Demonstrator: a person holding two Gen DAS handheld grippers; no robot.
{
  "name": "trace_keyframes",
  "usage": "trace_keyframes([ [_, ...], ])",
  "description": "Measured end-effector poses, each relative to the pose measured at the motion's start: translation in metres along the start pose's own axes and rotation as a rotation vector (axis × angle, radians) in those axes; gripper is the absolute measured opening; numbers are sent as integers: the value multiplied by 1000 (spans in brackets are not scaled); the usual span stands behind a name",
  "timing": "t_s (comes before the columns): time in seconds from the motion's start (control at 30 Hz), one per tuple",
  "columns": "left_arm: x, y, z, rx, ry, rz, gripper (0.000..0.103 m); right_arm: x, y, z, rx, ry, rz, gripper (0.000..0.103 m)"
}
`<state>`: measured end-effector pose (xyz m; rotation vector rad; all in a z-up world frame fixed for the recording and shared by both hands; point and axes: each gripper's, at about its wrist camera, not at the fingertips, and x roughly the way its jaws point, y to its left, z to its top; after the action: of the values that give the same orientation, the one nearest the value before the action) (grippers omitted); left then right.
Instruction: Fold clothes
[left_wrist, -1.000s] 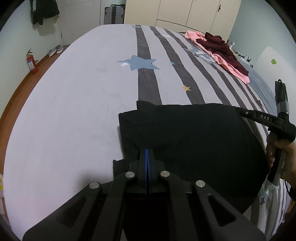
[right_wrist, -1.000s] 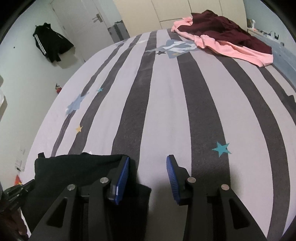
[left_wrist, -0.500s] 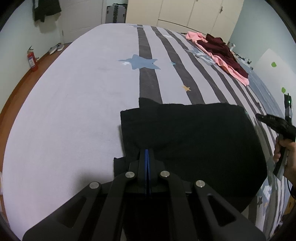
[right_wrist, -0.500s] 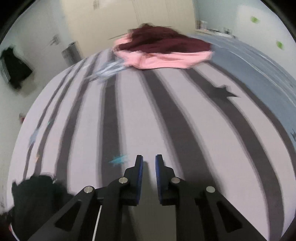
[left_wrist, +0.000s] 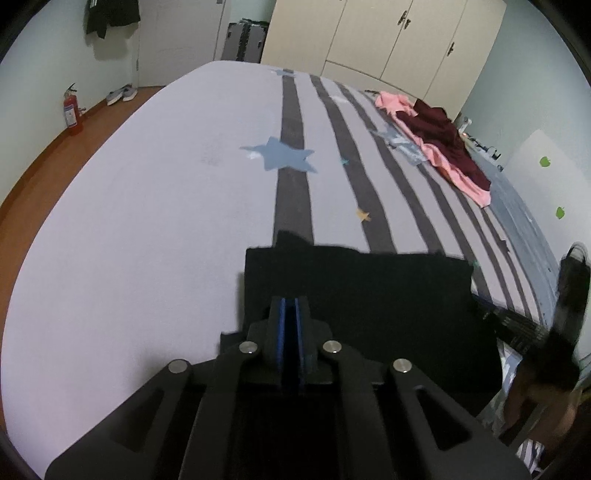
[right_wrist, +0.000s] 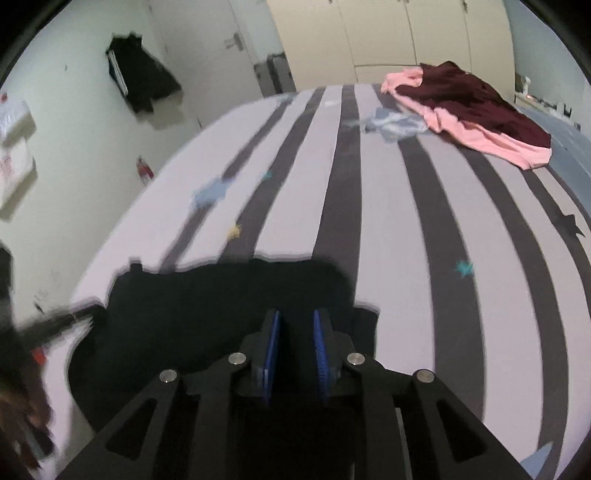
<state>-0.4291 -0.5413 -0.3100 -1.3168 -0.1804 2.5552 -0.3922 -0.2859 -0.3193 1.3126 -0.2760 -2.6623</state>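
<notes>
Left gripper (left_wrist: 291, 306) sits over the near edge of the black garment (left_wrist: 369, 291) with its blue pads almost together; only a thin dark slit shows between them, and whether cloth is pinched in that slit cannot be told from this angle. My reading is that it pins or holds this edge so the folded shape does not slide while the other hand works.

Right gripper (right_wrist: 294, 325) hovers above the same black garment (right_wrist: 229, 295), near its right-hand corner. Its jaws are parting, a narrow gap stands between the blue pads, and they press on nothing; dark cloth lies below and beyond the tips. It looks set to take a fresh bite on that corner.

From the left wrist view the garment lies as a flat, roughly rectangular dark panel on the striped bedsheet (left_wrist: 155, 206), stretching from the fingertips toward 3 o'clock, where the blurred right tool and the person's hand appear. A small tab of cloth sticks out at its far edge, at 12 o'clock from the pads.

Far off at 1 o'clock, a pink garment (left_wrist: 458, 173) and a maroon garment (left_wrist: 443, 136) lie heaped together, well apart from the work, presumably waiting their turn. A red fire extinguisher (left_wrist: 71, 110) stands on the floor at 10 o'clock.
</notes>
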Motion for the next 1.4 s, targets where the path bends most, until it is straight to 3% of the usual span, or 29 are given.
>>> trace_keyframes([
  [0.13,26,12,3,17,40,52,10,-2,-13,-19,20,-19,-43,13],
  [0.2,36,25,4,-8,59,66,32,-5,-16,-24,13,-22,-61,10],
  [0.3,26,37,8,-45,25,111,31,-10,-25,-25,33,-17,-90,13],
  [0.33,20,41,8,-65,9,117,31,-12,-28,-25,47,-15,-101,19],
  [0.37,12,47,8,-95,-8,118,31,-15,-32,-26,60,-13,-112,34],
  [0.5,-20,45,4,-109,-51,81,31,-31,-39,-23,75,-30,-161,35],
  [0.63,-29,23,-17,-61,13,44,32,-37,-23,-22,23,-6,-133,35],
  [0.67,-29,20,-24,-59,35,40,37,-38,-18,-23,11,4,-126,43],
  [0.7,-27,19,-30,-66,56,57,50,-37,-16,-23,23,21,-120,60],
  [0.73,-24,18,-36,-74,76,76,56,-35,-16,-23,42,39,-114,66],
  [0.87,-22,39,-46,-243,87,36,74,-30,-36,-24,203,107,-21,70],
  [1.0,-10,51,-54,-310,131,-4,85,-21,-48,-30,259,164,55,72],
  [1.1,3,52,-61,-368,209,-113,87,-18,-51,-33,256,173,92,76],
  [1.23,8,40,-63,-316,220,-146,87,-14,-48,-34,264,190,154,82],
  [1.27,9,36,-61,-307,225,-171,86,-13,-45,-34,255,197,172,82],
  [1.33,12,29,-58,-275,232,-210,74,-8,-41,-33,255,208,211,82],
  [1.4,15,26,-57,-255,235,-201,70,-1,-42,-29,283,214,256,83],
])
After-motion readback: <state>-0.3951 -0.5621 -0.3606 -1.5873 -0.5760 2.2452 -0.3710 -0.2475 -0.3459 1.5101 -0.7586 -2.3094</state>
